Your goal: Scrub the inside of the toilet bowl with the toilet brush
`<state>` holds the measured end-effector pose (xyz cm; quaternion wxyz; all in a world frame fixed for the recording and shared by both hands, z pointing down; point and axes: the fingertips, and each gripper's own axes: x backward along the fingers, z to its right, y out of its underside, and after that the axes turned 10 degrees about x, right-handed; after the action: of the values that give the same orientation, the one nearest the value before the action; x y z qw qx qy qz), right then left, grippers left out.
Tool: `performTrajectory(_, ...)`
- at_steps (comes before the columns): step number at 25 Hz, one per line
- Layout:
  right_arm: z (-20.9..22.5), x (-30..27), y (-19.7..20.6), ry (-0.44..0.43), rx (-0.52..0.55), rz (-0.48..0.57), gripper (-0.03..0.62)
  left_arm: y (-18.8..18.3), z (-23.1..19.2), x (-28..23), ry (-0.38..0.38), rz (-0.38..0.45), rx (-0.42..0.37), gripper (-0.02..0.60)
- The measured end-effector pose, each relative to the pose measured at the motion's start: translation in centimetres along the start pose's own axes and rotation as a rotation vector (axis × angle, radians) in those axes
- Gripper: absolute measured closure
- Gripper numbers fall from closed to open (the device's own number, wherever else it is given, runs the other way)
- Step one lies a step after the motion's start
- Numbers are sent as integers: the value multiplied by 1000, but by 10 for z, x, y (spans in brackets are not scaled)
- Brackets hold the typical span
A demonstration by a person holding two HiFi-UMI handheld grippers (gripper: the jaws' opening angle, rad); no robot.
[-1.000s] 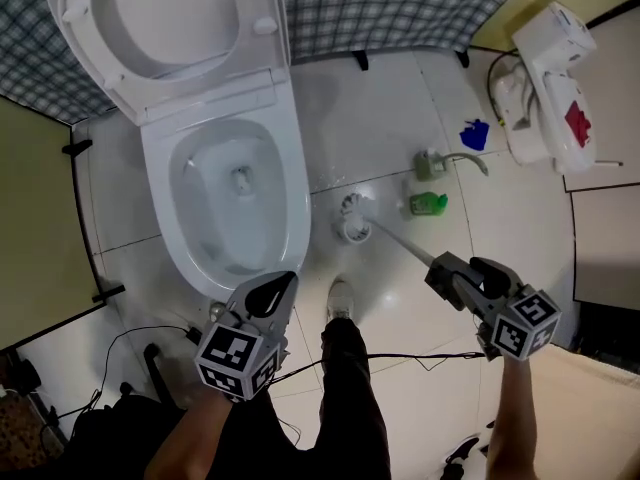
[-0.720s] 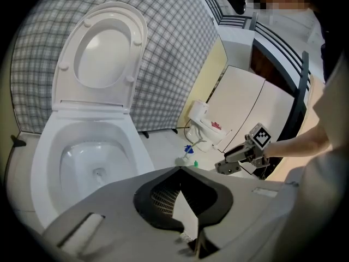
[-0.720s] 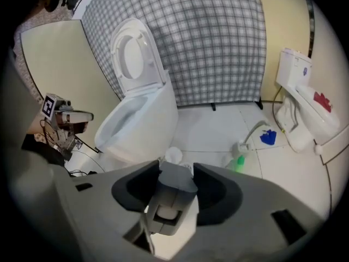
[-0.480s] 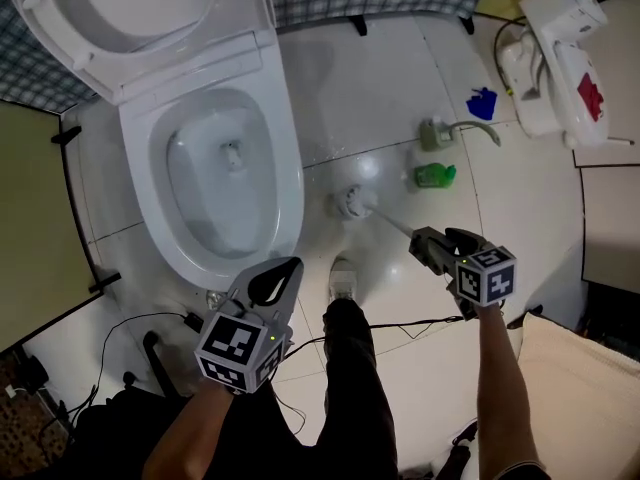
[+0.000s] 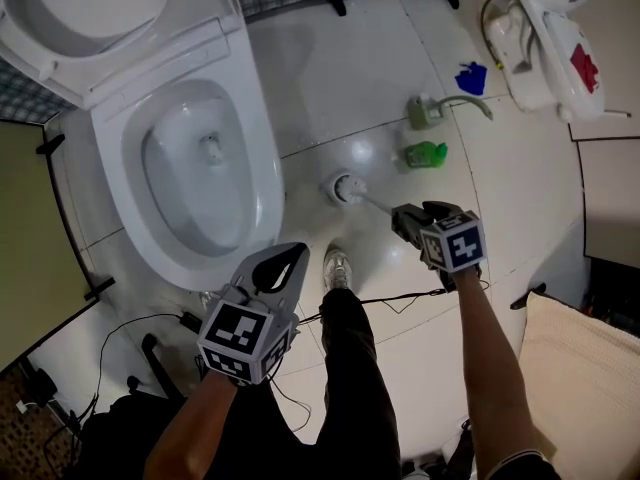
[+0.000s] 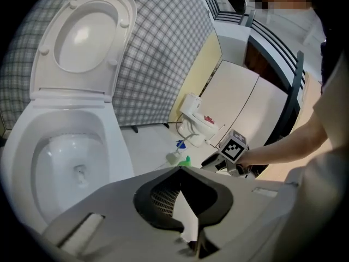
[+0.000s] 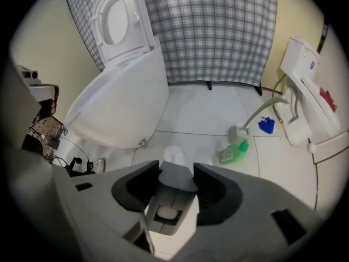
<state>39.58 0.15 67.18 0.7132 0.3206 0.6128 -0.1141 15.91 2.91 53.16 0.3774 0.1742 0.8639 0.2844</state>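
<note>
The white toilet (image 5: 262, 158) stands at the upper left with its lid and seat raised; its bowl (image 6: 71, 162) holds nothing. The toilet brush sits in its white holder (image 5: 345, 188) on the floor tiles right of the toilet. Its grey handle (image 5: 380, 206) slants out to my right gripper (image 5: 402, 216), which is shut on it. In the right gripper view the handle (image 7: 174, 185) fills the gap between the jaws, with the holder (image 7: 174, 154) just beyond. My left gripper (image 5: 293, 253) hangs in front of the toilet, jaw tips together and nothing in them (image 6: 180, 171).
A green bottle (image 5: 425, 154), a long-handled scrubber (image 5: 428, 111) and a blue item (image 5: 470, 78) lie right of the brush holder. A white appliance with a red patch (image 5: 550, 38) sits at the far right. The person's shoe (image 5: 338, 268) and floor cables (image 5: 400, 298) are below.
My right gripper has moved up and left, closer to the brush holder, still on the handle. The brush stays in its holder. The left gripper has barely moved.
</note>
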Motion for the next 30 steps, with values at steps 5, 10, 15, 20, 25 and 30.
performTrajectory(5,1,-17,-6,41,-22,-43,384,5,7,-9,8,-18,-4,572)
performTrajectory(10,0,-28,-27,80,-15,-61,384,2,8,-12,6,-8,7,572)
performTrajectory(15,-8,-43,-53,80,-66,2,384,-2,7,-13,0,3,27,572)
performTrajectory(20,-12,-45,-73,76,-127,123,376,-1,-4,-7,-13,14,31,572)
performTrajectory(25,-20,-12,-95,49,-165,255,373,-9,-7,6,-14,22,36,572)
performTrajectory(30,-32,45,-122,37,-182,342,373,-40,-2,28,-14,63,20,572)
